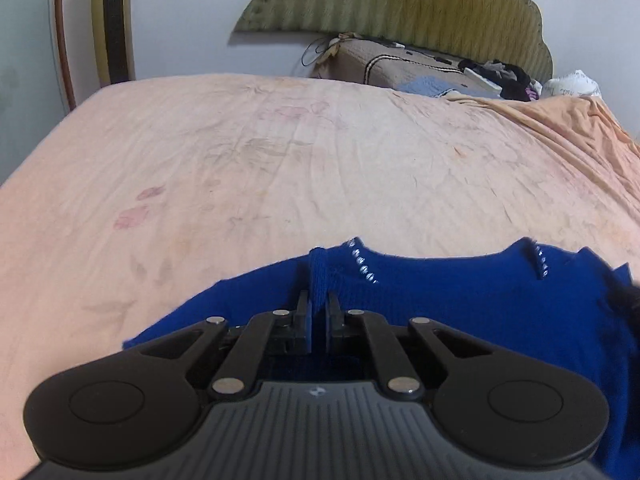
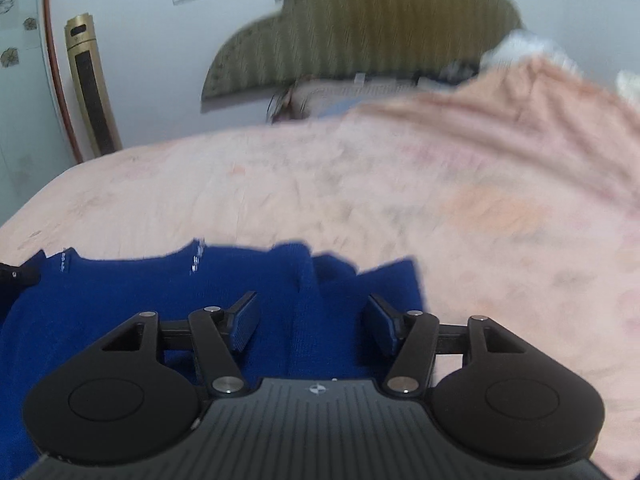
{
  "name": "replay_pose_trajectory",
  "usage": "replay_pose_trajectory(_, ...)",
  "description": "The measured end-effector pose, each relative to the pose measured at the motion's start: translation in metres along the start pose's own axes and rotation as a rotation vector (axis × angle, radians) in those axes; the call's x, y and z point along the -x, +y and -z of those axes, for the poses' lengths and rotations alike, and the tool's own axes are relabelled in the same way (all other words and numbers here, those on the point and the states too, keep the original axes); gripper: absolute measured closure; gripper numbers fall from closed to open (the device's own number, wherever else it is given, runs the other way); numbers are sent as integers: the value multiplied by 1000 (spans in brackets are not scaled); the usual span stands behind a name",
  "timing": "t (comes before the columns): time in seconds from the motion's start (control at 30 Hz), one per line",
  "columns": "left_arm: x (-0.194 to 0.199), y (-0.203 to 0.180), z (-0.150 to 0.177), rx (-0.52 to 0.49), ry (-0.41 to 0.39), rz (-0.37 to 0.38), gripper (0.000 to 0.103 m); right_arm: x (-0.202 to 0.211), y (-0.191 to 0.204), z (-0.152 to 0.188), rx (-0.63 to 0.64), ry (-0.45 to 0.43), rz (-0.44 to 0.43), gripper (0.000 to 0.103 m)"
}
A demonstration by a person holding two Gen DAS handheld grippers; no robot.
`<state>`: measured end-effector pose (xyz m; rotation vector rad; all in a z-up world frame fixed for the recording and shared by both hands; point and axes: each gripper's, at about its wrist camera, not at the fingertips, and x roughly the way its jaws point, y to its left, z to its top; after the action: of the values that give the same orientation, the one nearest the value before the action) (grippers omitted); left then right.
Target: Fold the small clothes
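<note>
Lying across the lower middle of both wrist views is the blue knit sweater [image 1: 460,292], spread on the peach bed sheet [image 1: 280,160] at the near edge of the bed, with a line of small shiny studs [image 1: 363,264] running down each side of its neckline. At the bottom centre of the left view, the left gripper [image 1: 319,314] is pinching a ribbed band [image 1: 319,276] of the knit, which is rising as a narrow ridge between jaws pressed almost together. At the bottom centre of the right view, the right gripper [image 2: 312,322] is hanging over the other side of the garment with its jaws spread wide; a soft fold [image 2: 306,300] of blue knit is running up between them, but the pads are not pressing on it. That view is blurring, so finer detail is not readable there. Judging by how it is bunching and draping, the sweater is light, limp and stretchy, neither slippery nor fragile, though the studs may be snagging points. It is probably best taken at the firmer ribbed edges or shoulder seams, one grip on each side, because a pinch in the loose middle would only be pulling up a peak of cloth. Behind, in the upper part of both frames, a green headboard [image 1: 400,0] is standing against the wall
</note>
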<state>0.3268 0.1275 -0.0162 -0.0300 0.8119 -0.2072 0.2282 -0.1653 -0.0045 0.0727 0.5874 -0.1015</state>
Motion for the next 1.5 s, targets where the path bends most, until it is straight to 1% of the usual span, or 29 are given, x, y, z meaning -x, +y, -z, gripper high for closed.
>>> replay_pose_trajectory(0.07, 8, 5, 2, 24, -10, -12, 86, 21, 8, 1, 57, -52, -17, 31)
replay_pose_trajectory(0.1, 13, 9, 2, 28, -13, -22, 75, 31, 12, 3, 92, -69, -49, 26)
replay_pose_trajectory(0.13, 20, 12, 1, 28, -24, -43, 61, 38, 17, 6, 134, -71, -88, 20)
replay_pose_trajectory(0.17, 29, 14, 3, 27, -47, -63, 53, 42, 22, 10, 177, -54, -124, 18)
replay_pose_trajectory(0.2, 41, 16, 5, 24, -73, -77, 37, 43, 27, 16, 218, -24, -152, 17)
replay_pose_trajectory(0.23, 56, 18, 9, 17, -106, -84, 29, 42, 31, 21, 248, 0, -156, 17)
replay_pose_trajectory(0.27, 70, 19, 14, 6, -130, -82, 29, 40, 32, 26, 274, 19, -133, 18)
replay_pose_trajectory(0.3, 85, 19, 22, -6, -145, -77, 29, 37, 33, 31, 291, 31, -80, 18)
replay_pose_trajectory(0.33, 99, 19, 31, -10, -155, -73, 29, 37, 31, 34, 290, 33, -22, 19)
replay_pose_trajectory(0.37, 112, 20, 42, -13, -172, -66, 29, 42, 26, 35, 271, 14, -1, 19)
replay_pose_trajectory(0.4, 124, 21, 55, -16, -199, -69, 28, 49, 21, 36, 241, -19, -16, 17)
replay_pose_trajectory(0.43, 134, 20, 68, -15, -234, -94, 22, 56, 16, 37, 215, -50, -29, 15)
replay_pose_trajectory(0.47, 142, 20, 81, -10, -270, -123, 19, 60, 14, 38, 204, -71, -30, 12)
replay_pose_trajectory(0.5, 147, 19, 92, -11, -304, -142, 18, 61, 14, 40, 204, -82, -32, 8)
replay_pose_trajectory(0.53, 151, 17, 103, -16, -333, -159, 18, 59, 16, 43, 210, -78, -40, 8)
replay_pose_trajectory(0.6, 148, 12, 114, -34, -338, -162, 18, 53, 21, 46, 213, -61, -63, 10)
replay_pose_trajectory(0.67, 136, 6, 119, -36, -302, -142, 18, 50, 26, 49, 198, -94, -76, 11)
replay_pose_trajectory(0.7, 129, 3, 121, -28, -291, -142, 18, 47, 29, 50, 201, -103, -52, 11)
replay_pose_trajectory(0.77, 120, -3, 125, -9, -310, -166, 18, 41, 34, 50, 232, -112, 15, 15)
replay_pose_trajectory(0.87, 113, 1, 126, 46, -360, -225, 18, 38, 31, 48, 268, -104, 34, 24)
replay_pose_trajectory(0.93, 115, 8, 124, 77, -371, -248, 18, 37, 29, 49, 316, -104, 101, 26)
replay_pose_trajectory(1.0, 119, 17, 122, 82, -363, -255, 18, 38, 23, 50, 337, -91, 135, 26)
replay_pose_trajectory(1.03, 120, 23, 121, 83, -349, -269, 18, 39, 20, 50, 328, -74, 133, 25)
replay_pose_trajectory(1.1, 119, 33, 120, 103, -282, -275, 18, 48, 17, 48, 292, -59, 118, 23)
replay_pose_trajectory(1.2, 119, 49, 126, 172, -203, -207, 18, 73, 26, 49, 239, -84, 23, 13)
replay_pose_trajectory(1.23, 120, 51, 129, 195, -195, -201, 18, 82, 31, 51, 228, -84, -19, 9)
replay_pose_trajectory(1.3, 124, 52, 134, 216, -199, -200, 18, 97, 44, 54, 221, -66, -101, 8)
replay_pose_trajectory(1.37, 128, 50, 138, 214, -197, -204, 18, 107, 58, 60, 237, -46, -154, 6)
replay_pose_trajectory(1.5, 132, 42, 143, 175, -185, -222, 18, 113, 81, 74, 282, -14, -174, 2)
